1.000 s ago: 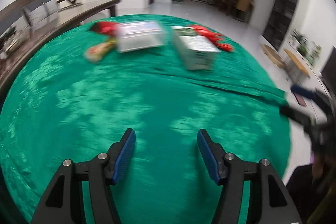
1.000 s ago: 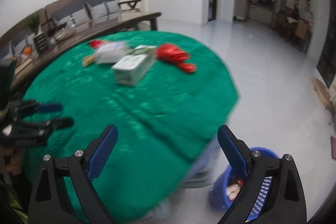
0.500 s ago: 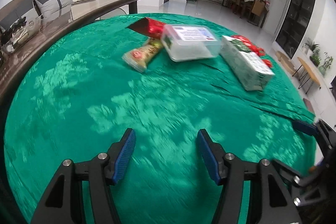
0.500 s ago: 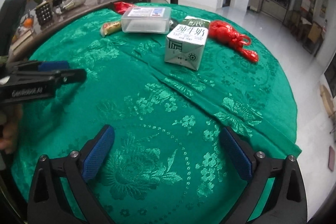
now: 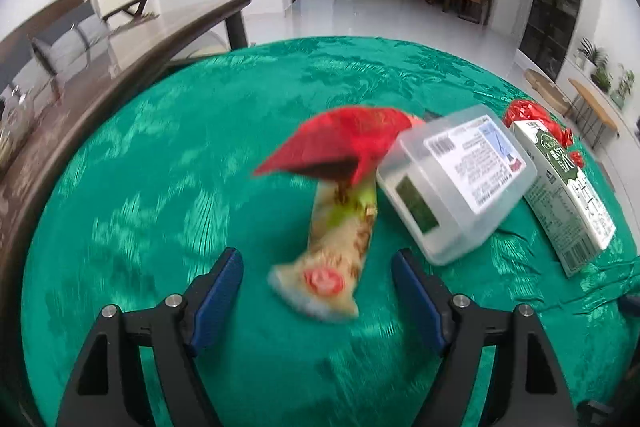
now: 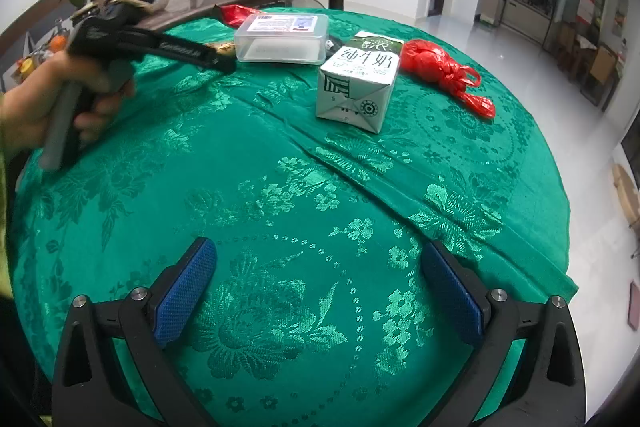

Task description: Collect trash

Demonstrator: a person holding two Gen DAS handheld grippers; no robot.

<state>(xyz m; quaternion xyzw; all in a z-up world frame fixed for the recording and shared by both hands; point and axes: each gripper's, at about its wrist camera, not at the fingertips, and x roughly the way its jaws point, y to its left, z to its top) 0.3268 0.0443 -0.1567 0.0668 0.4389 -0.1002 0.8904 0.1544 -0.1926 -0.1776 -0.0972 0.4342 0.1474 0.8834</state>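
Trash lies on a round table with a green cloth (image 6: pixel 280 163). A beige snack wrapper (image 5: pixel 334 251) lies just ahead of my open, empty left gripper (image 5: pixel 318 291), its near end between the fingertips. Behind it lie a red wrapper (image 5: pixel 344 143), a clear plastic box (image 5: pixel 456 183), a milk carton (image 5: pixel 568 195) and a red plastic bag (image 5: pixel 528 113). My right gripper (image 6: pixel 318 283) is open and empty over the near cloth. From the right wrist view I see the box (image 6: pixel 282 37), carton (image 6: pixel 358 79), bag (image 6: pixel 436 71) and the hand-held left gripper (image 6: pixel 218 61).
A dark wooden bench or table (image 5: pixel 120 63) runs along the left behind the round table. The table edge drops to a white floor (image 6: pixel 580 187) on the right. Small tables and plants (image 5: pixel 592 95) stand far right.
My left gripper has moved forward to the snack wrapper, which now sits at its fingertips. My right gripper has moved slightly closer over the table; the trash items look larger.
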